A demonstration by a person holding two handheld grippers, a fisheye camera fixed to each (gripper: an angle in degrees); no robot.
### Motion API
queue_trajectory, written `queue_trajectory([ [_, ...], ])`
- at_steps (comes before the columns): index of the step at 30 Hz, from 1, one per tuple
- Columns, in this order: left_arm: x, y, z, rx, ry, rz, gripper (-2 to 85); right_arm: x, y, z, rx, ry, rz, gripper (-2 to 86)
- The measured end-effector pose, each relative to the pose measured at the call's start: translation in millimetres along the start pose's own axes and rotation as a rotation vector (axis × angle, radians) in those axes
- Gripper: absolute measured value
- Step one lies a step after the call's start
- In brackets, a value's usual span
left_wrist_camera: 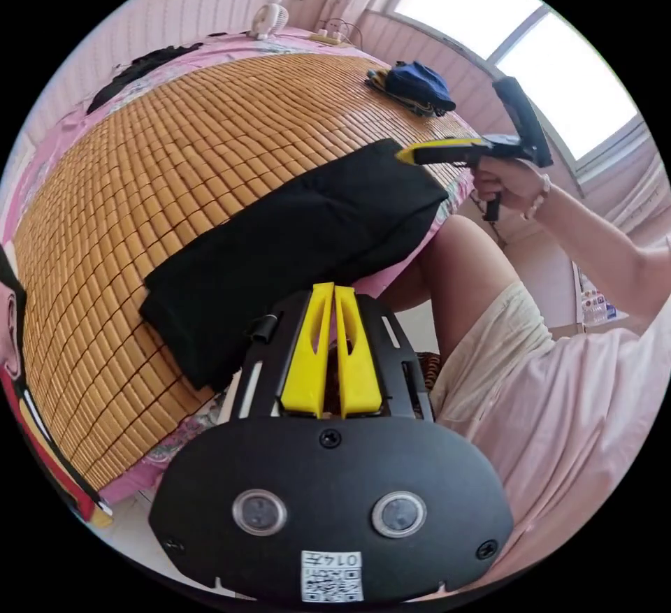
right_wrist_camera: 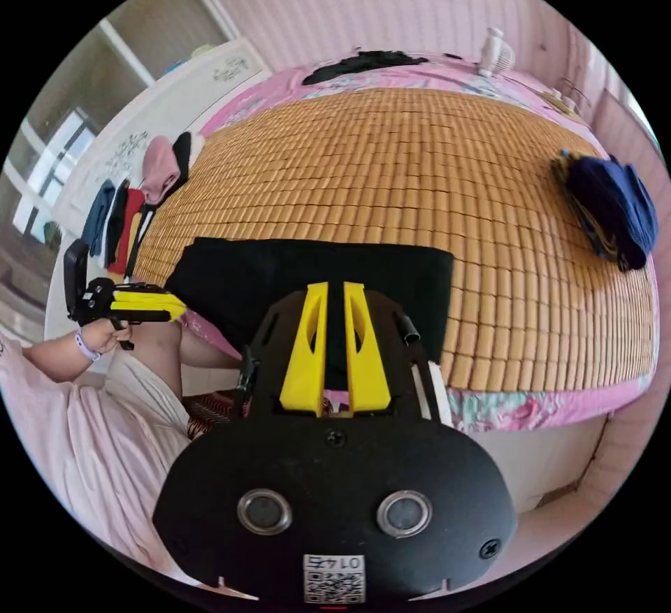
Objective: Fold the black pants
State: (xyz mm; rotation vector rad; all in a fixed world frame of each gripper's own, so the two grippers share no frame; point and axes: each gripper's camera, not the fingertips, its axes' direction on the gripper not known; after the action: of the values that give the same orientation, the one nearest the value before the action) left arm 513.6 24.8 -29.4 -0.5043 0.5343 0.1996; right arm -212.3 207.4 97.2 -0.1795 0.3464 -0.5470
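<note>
The black pants (left_wrist_camera: 293, 242) lie folded into a long rectangle along the near edge of the bamboo mat (left_wrist_camera: 175, 152). In the left gripper view my left gripper (left_wrist_camera: 332, 289) hovers shut and holding nothing just off the pants' near long edge. My right gripper (left_wrist_camera: 404, 154), held in a hand, has its tips at the pants' far end and looks shut. In the right gripper view the pants (right_wrist_camera: 265, 277) stretch across under my right gripper (right_wrist_camera: 335, 286), whose jaws leave only a thin slit. My left gripper (right_wrist_camera: 178, 307) points at the pants' left end.
A pile of dark blue clothes (left_wrist_camera: 417, 85) (right_wrist_camera: 615, 211) sits near one mat corner. A small white fan (left_wrist_camera: 268, 15) and a black garment (right_wrist_camera: 363, 62) lie at the far side. Folded clothes (right_wrist_camera: 133, 214) line the left edge. The person's leg (left_wrist_camera: 461, 270) stands against the bed.
</note>
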Motion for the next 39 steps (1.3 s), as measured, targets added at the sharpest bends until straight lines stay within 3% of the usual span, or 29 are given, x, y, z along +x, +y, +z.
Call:
queue_trajectory([
  [3,-31,26,-19,0.07,-0.074,-0.162,-0.6,65,42,-28,0.037,0.078,0.198,13.8],
  [5,-47,37,-22,0.081,-0.089,-0.246,0.0,93,60,-22,-0.039,0.012,0.269,14.9],
  [10,-71,51,0,-0.002,-0.095,-0.33,3.4,112,81,-6,-0.125,-0.125,0.306,6.7],
  [15,-77,53,9,-0.014,-0.095,-0.322,3.5,131,90,-62,0.072,-0.3,0.357,2.3],
  [21,-80,54,22,0.039,0.097,-0.309,3.0,62,57,-152,0.336,-0.444,0.101,1.8],
  [26,-91,82,5,0.13,0.161,-0.378,4.0,-116,46,-106,0.134,-0.642,-0.314,3.5],
  [28,-98,101,-8,0.172,0.136,-0.408,4.0,-170,62,-60,-0.011,-0.574,-0.475,5.6],
  [29,-105,114,-16,0.19,0.112,-0.438,4.1,-189,73,-26,-0.131,-0.444,-0.515,6.4],
  [31,-115,134,-25,0.2,0.094,-0.472,4.4,-195,87,-2,-0.202,-0.316,-0.498,6.1],
  [34,-128,156,-32,0.198,0.082,-0.515,5.4,-174,104,-11,-0.171,-0.408,-0.434,8.1],
  [39,-144,155,-20,0.237,0.143,-0.537,6.7,-116,114,-30,-0.157,-0.336,-0.275,9.2],
])
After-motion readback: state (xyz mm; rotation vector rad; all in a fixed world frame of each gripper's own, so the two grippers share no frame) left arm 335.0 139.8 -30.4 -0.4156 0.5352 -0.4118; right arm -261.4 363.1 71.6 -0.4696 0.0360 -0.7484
